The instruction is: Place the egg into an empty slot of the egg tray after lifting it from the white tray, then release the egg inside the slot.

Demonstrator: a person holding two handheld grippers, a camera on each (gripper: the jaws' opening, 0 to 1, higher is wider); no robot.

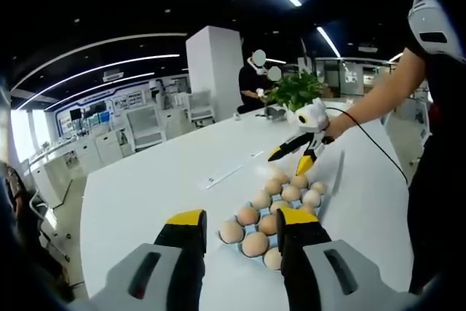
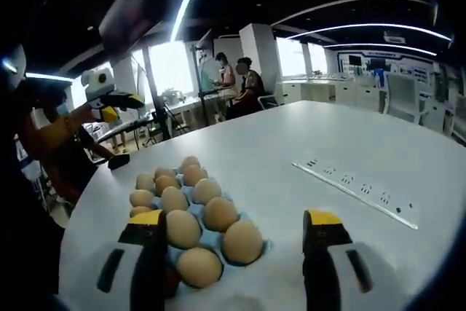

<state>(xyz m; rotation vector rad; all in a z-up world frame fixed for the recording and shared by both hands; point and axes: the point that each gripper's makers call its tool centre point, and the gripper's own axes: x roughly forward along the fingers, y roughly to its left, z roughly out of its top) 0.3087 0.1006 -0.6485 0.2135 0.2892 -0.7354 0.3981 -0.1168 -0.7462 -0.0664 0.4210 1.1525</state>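
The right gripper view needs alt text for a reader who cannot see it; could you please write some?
A pale blue egg tray filled with brown eggs sits on a round white table between the open yellow-tipped jaws of the right hand-held gripper. The left hand-held gripper is raised at far left.

Eggs [image 1: 271, 211] beyond parted jaws

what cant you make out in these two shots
- Empty slots in the egg tray: right gripper view, near corner hidden behind the right gripper.
- Left gripper view: left gripper covers the tray's near edge.
- White tray: cannot be picked out.
- Other gripper over the far eggs: too small to tell whether it holds one.
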